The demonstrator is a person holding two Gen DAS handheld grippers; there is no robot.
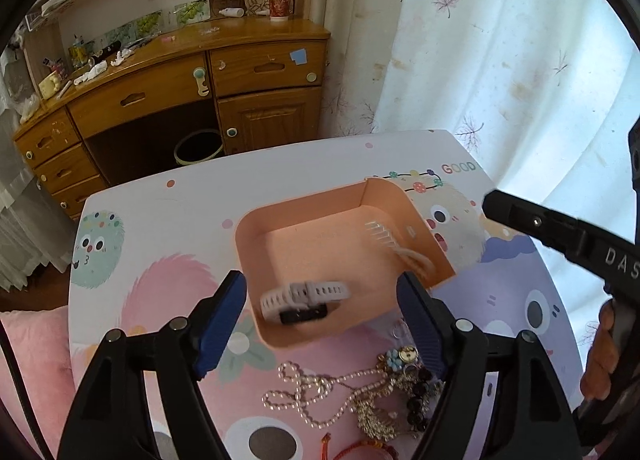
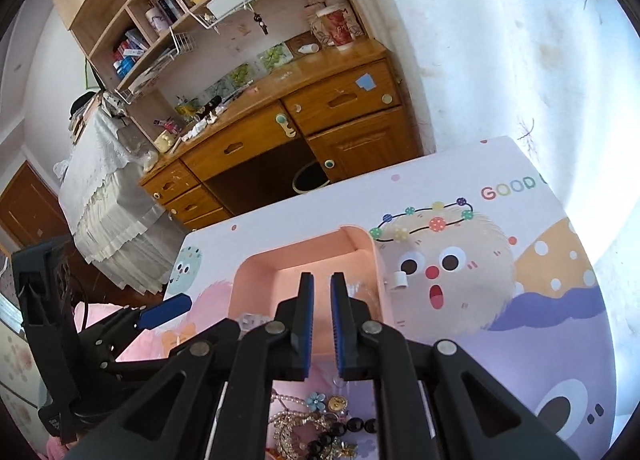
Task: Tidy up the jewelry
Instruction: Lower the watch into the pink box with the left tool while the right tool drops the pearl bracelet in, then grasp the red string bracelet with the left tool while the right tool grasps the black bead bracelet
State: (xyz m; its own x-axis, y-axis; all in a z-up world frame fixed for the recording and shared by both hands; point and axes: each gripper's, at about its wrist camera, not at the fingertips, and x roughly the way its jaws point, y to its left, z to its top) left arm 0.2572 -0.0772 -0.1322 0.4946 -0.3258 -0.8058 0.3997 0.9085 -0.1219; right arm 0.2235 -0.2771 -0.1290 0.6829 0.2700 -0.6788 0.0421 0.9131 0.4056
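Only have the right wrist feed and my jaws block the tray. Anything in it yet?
Observer: Yes. A white watch is inside the pink tray, against its near wall.
Operator: Anything else in there?
Observer: A clear comb-like piece near the right wall.
Operator: Left gripper state?
Observer: The left gripper has its jaws wide open, holding nothing, over the tray's near side.

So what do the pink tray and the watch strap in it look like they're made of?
Pink tray: likely molded plastic, matte, judging by its smooth one-piece walls and rounded corners. Watch strap: probably soft silicone or rubber, pale and matte, with rows of punched holes, though motion blur leaves it uncertain.
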